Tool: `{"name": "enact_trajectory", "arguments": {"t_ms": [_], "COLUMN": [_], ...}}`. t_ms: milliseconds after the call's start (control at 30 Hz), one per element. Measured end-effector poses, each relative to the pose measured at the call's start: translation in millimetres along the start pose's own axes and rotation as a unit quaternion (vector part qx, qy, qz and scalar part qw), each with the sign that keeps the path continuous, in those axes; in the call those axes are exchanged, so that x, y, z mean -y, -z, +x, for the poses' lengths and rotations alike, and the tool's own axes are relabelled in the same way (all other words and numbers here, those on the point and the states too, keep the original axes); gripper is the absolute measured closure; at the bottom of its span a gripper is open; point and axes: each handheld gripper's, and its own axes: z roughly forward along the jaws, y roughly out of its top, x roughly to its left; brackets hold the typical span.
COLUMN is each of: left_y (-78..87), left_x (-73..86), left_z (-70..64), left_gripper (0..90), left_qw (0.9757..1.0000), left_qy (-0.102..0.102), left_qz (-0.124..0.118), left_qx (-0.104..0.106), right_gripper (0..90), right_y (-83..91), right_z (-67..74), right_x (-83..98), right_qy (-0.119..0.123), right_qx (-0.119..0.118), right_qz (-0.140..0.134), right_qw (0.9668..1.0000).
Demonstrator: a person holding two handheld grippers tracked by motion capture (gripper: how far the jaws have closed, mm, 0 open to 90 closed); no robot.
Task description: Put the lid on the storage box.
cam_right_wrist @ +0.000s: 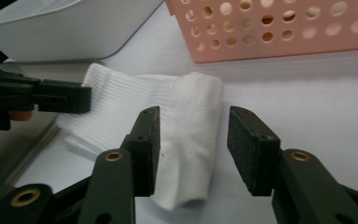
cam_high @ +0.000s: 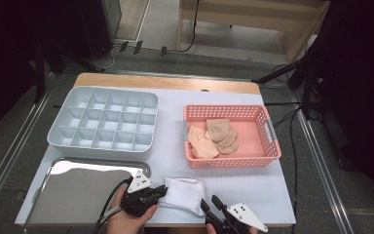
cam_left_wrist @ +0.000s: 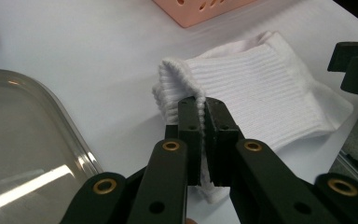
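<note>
A white ribbed sock [cam_high: 182,194] lies folded on the white table near the front edge. My left gripper [cam_high: 161,191] is at its left end. In the left gripper view the jaws [cam_left_wrist: 204,105] are shut on the sock's [cam_left_wrist: 261,88] ribbed cuff edge. My right gripper [cam_high: 209,202] sits at the sock's near right corner. In the right gripper view it [cam_right_wrist: 193,121] stands open, its pads either side of the sock's [cam_right_wrist: 191,93] folded end without pressing it. The left gripper [cam_right_wrist: 77,99] shows at that view's left, on the cuff.
A shiny steel tray [cam_high: 53,195] lies at the front left, just beside the left gripper. Behind it stands a white compartment box [cam_high: 102,119]. A pink basket [cam_high: 268,141] holding several beige socks [cam_high: 214,136] stands at the right, behind the white sock.
</note>
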Motion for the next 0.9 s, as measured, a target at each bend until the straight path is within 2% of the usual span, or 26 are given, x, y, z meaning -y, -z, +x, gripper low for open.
{"name": "enact_trajectory", "arguments": {"t_ms": [100, 167, 333, 400, 500, 567, 667, 733, 767, 800, 900], "left_y": [-0.6, -1.2, -3.4, -4.9, -10.2, -16.8, -20.2, -16.8, -13.8, -10.2, 0.0], "left_x": [0.3, 0.0, -1.6, -4.0, -7.7, -9.2, -12.5, -14.7, -15.7, -16.9, -20.0], "left_z": [0.6, 0.0, -3.0, -7.0, -14.0, -16.9, -21.3, -22.5, -23.1, -23.6, -25.7], "left_gripper": [87.6, 87.8, 88.1, 88.2, 88.0, 87.7, 82.9, 72.5, 68.9, 68.0, 67.8], "left_qw": [1.0, 1.0, 0.9999, 0.9999, 0.9999, 0.9999, 0.9999, 1.0, 0.9999, 0.9996, 0.9989], "left_qy": [0.007, 0.008, 0.008, 0.004, -0.007, -0.006, -0.005, 0.002, 0.005, 0.007, 0.009], "left_qz": [-0.002, -0.004, -0.008, -0.006, -0.002, 0.003, 0.007, -0.001, -0.008, -0.015, -0.037], "left_qx": [0.005, 0.003, 0.006, 0.008, 0.009, 0.01, 0.009, 0.0, -0.012, -0.023, -0.027], "right_gripper": [52.9, 55.1, 75.3, 78.8, 79.9, 79.9, 79.9, 79.8, 79.8, 79.8, 79.7], "right_y": [-10.6, -19.0, -23.6, -23.2, -17.6, -13.5, -12.8, -14.0, -14.5, -15.0, -15.0], "right_z": [2.0, 2.8, -0.3, -4.4, -12.3, -20.1, -25.5, -25.8, -25.5, -25.8, -26.3], "right_x": [5.2, 10.0, 9.1, 6.8, -1.3, -6.7, -9.5, -10.2, -10.4, -10.7, -11.7], "right_qy": [-0.006, -0.011, -0.022, -0.024, -0.032, -0.035, -0.018, -0.015, -0.016, -0.013, -0.016], "right_qx": [-0.002, 0.0, -0.006, -0.011, -0.008, -0.009, -0.006, -0.008, -0.008, -0.009, -0.009], "right_qz": [0.024, 0.045, 0.049, 0.052, 0.042, 0.037, 0.04, 0.045, 0.046, 0.046, 0.048], "right_qw": [0.9997, 0.9989, 0.9985, 0.9983, 0.9986, 0.9987, 0.999, 0.9988, 0.9988, 0.9988, 0.9987]}}
